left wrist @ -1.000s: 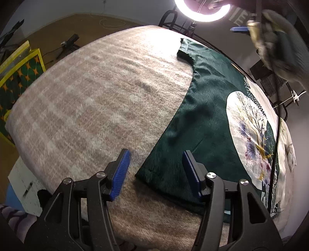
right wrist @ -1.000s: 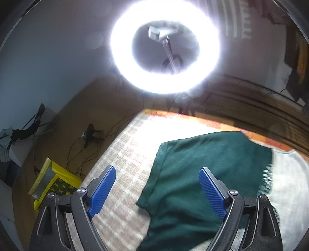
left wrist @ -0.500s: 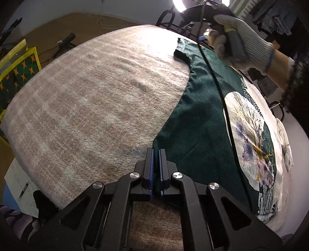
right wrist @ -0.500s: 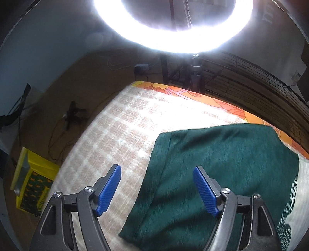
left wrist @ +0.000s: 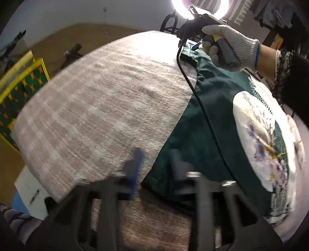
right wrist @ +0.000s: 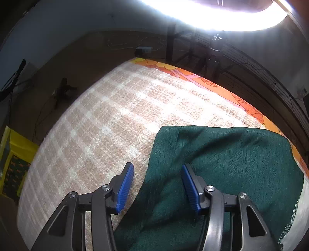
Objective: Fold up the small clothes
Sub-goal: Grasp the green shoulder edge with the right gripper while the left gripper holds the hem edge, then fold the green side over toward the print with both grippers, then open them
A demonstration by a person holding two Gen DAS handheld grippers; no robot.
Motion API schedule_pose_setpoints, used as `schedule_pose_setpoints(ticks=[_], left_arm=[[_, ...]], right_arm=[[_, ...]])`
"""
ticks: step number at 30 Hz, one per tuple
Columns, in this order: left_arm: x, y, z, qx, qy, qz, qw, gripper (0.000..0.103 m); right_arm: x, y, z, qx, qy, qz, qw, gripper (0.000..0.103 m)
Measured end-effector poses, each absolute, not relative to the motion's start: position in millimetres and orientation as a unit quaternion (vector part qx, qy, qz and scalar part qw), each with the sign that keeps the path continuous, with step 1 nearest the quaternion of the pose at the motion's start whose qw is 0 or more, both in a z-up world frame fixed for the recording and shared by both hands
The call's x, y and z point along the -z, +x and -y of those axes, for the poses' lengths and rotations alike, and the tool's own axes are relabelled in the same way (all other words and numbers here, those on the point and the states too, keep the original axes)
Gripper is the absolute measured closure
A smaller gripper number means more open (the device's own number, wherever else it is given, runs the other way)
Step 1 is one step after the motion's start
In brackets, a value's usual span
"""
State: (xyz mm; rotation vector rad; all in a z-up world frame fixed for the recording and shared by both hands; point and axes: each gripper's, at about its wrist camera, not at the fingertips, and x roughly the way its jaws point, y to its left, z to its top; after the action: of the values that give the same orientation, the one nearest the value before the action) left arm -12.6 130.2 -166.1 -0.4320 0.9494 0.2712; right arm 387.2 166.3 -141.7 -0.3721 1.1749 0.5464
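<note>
Left wrist view, L to R: a yellow-framed box (left wrist: pixel 17 92) w/ green-orange pattern is seen at 9 o'clock, off the bed edge. The centre is filled by a beige checked blanket (left wrist: pixel 106 106). The dark green garment (left wrist: pixel 202 119) is laid flat on the blanket from 12 to 5 o'clock, w/ a white printed panel (left wrist: pixel 260 135) at 3 o'clock. Small lettering runs along the panel's top edge but can't be read. A black cable (left wrist: pixel 202 108) is draped across the green cloth from 1 to 5 o'clock, partly blocking it. A ring light (left wrist: pixel 200 11) glares at 12 o'clock. A gloved hand (left wrist: pixel 231 44) is seen at 1 o'clock over the garment's far corner.

The left gripper (left wrist: pixel 156 160) is blurred at 6 o'clock. Its jaws are seen apart and opening, w/ the garment's near corner lying between them, not pinched.

Right wrist view, L to R: the yellow box is seen again at 9 o'clock, then the blanket, then an orange floral cloth (right wrist: pixel 193 77) along the far edge at 1 o'clock, backed by a dark wire rack (right wrist: pixel 251 63). The garment's far end is spread from 3 to 6 o'clock.

The right gripper (right wrist: pixel 156 168) is at 6 o'clock, jaws closing. The garment's side edge is between the blue pads, not yet squeezed; the right pad is over green cloth, the left pad over blanket.
</note>
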Motion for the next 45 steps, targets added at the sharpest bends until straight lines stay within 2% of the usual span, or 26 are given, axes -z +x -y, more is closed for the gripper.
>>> schedule_pose_setpoints(ticks=[2,3,4,5,7,17,27,36,42,43,44,45], left_arm=[[167.9,-13.8,-135.2,-0.102,-0.245,-0.45,0.852,0.102],[168.0,-13.4,-136.1,-0.101,-0.248,-0.451,0.852,0.102],[167.2,-13.1,-134.6,-0.103,-0.243,-0.45,0.853,0.103],[165.7,-14.1,-133.7,-0.101,-0.24,-0.449,0.855,0.103],[158.9,-14.7,-128.6,-0.089,-0.235,-0.439,0.863,0.103],[126.8,-21.7,-111.2,-0.056,-0.213,-0.398,0.891,0.103],[101.6,-20.8,-45.9,0.023,-0.175,-0.383,0.907,0.103],[91.3,-15.1,20.9,0.09,-0.128,-0.405,0.901,0.103],[99.3,-5.7,45.5,0.114,-0.117,-0.428,0.889,0.103],[101.5,-3.5,49.7,0.12,-0.116,-0.434,0.885,0.103],[103.1,-2.2,51.3,0.126,-0.116,-0.437,0.883,0.103],[105.9,-0.6,52.4,0.13,-0.116,-0.442,0.88,0.103]], right_arm=[[141.1,386.5,-164.0,-0.245,-0.19,-0.538,0.784,0.076],[140.3,387.3,-161.7,-0.247,-0.19,-0.538,0.783,0.082],[138.7,388.3,-158.0,-0.25,-0.185,-0.54,0.782,0.096],[136.4,390.5,-152.9,-0.25,-0.179,-0.54,0.783,0.102],[129.3,397.1,-141.5,-0.245,-0.166,-0.533,0.793,0.103],[79.7,405.9,-77.1,-0.25,-0.104,-0.501,0.822,0.103],[39.7,410.6,11.7,-0.237,-0.067,-0.482,0.841,0.103],[50.2,418.3,117.8,-0.179,-0.037,-0.495,0.85,0.103],[76.0,428.5,141.6,-0.157,-0.035,-0.506,0.847,0.102],[80.6,431.2,143.5,-0.156,-0.033,-0.512,0.844,0.097],[85.4,433.8,146.3,-0.158,-0.027,-0.521,0.839,0.071],[87.5,434.9,149.7,-0.156,-0.023,-0.525,0.836,0.056]])
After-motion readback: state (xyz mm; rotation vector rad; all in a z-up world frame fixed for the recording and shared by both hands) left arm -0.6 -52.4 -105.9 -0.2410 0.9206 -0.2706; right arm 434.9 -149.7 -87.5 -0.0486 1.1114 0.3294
